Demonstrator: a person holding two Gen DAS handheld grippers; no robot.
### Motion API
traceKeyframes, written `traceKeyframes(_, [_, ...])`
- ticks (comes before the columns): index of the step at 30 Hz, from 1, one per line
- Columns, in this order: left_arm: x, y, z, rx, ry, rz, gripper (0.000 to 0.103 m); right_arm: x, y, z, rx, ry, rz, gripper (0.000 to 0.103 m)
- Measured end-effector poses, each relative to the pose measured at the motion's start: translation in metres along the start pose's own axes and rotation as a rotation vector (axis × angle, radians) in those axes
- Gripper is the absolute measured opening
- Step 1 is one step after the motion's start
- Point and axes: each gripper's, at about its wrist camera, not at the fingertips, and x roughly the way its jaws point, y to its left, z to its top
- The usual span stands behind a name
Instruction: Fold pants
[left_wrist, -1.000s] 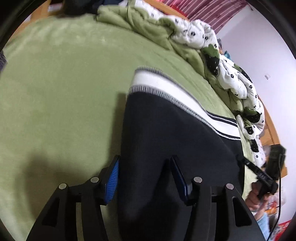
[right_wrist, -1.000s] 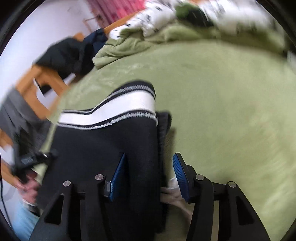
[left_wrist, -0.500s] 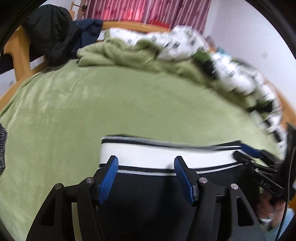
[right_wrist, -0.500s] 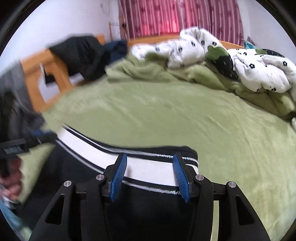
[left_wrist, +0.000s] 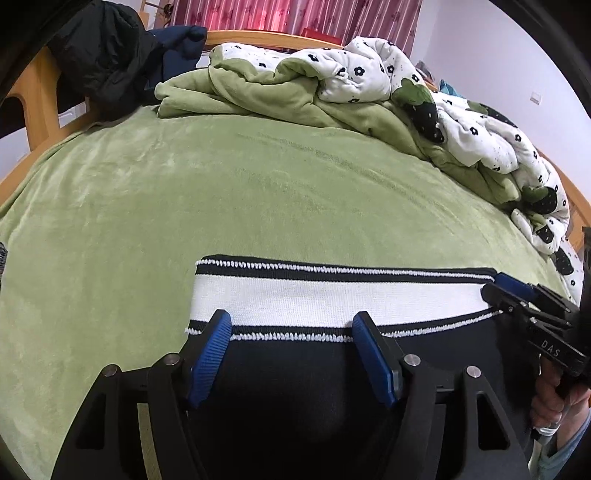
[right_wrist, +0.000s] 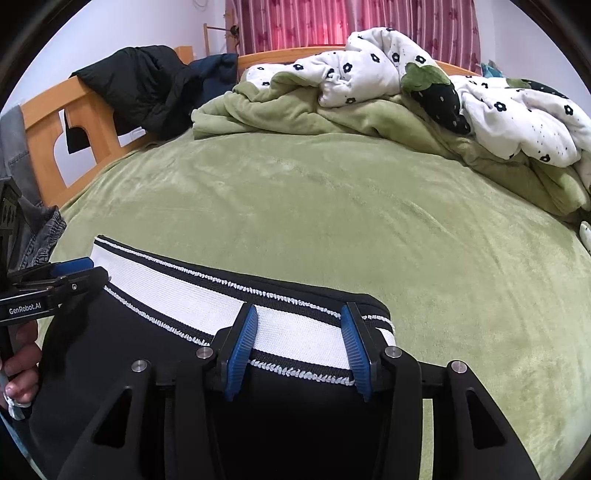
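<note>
In the left wrist view, I am looking along my left gripper (left_wrist: 291, 354), and its two blue fingers (left_wrist: 210, 356) are standing wide apart over the near end of the pants (left_wrist: 314, 387). The pants are lying flat on the green bed cover (left_wrist: 221, 192), with their white and black waistband (left_wrist: 332, 299) pointing away from me. I cannot tell if the fingers are touching the cloth, but they are not pinching it. At the right side of this view, my right gripper (left_wrist: 517, 295) is sitting at the right corner of the waistband, and from here I cannot tell if it is biting the cloth. A rumpled flower blanket (left_wrist: 369, 70) is piled at the far side of the bed, and a dark jacket (left_wrist: 103, 55) is hanging on the wooden bed frame (left_wrist: 33, 96). In the right wrist view, my right gripper (right_wrist: 299, 347) is showing its blue fingers (right_wrist: 354, 350) spread apart over the right end of the waistband (right_wrist: 184, 291), not squeezing it. The pants (right_wrist: 147, 369) are filling the low part of this view. My left gripper (right_wrist: 79, 271) is showing at the left corner of the waistband. Grey jeans (right_wrist: 22, 184) are hanging at the left edge.
</note>
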Motion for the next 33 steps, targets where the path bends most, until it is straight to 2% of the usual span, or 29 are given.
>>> traceKeyframes(7, [-0.008,0.005,-0.008,-0.044,0.047,-0.003,0.066,-0.006,-0.004,0.0,0.022,0.019,0.014,0.047])
traceKeyframes(14, [-0.025,0.006,-0.027,-0.052,0.102,0.003,0.066,-0.034,-0.01,-0.008,0.104,0.059,0.05,0.047])
traceKeyframes(25, [-0.078,0.007,-0.093,-0.057,0.161,-0.017,0.066,-0.095,-0.005,-0.08,0.095,0.122,0.043,0.047])
traceKeyframes(29, [-0.107,0.007,-0.121,-0.067,0.148,-0.065,0.066,-0.109,-0.003,-0.102,0.103,0.155,0.051,0.047])
traceKeyframes(32, [-0.121,0.007,-0.14,-0.069,0.17,-0.096,0.066,-0.117,0.001,-0.12,0.105,0.166,0.046,0.047])
traceKeyframes(33, [-0.125,0.007,-0.146,-0.062,0.168,-0.094,0.066,-0.12,0.004,-0.124,0.094,0.165,0.041,0.05])
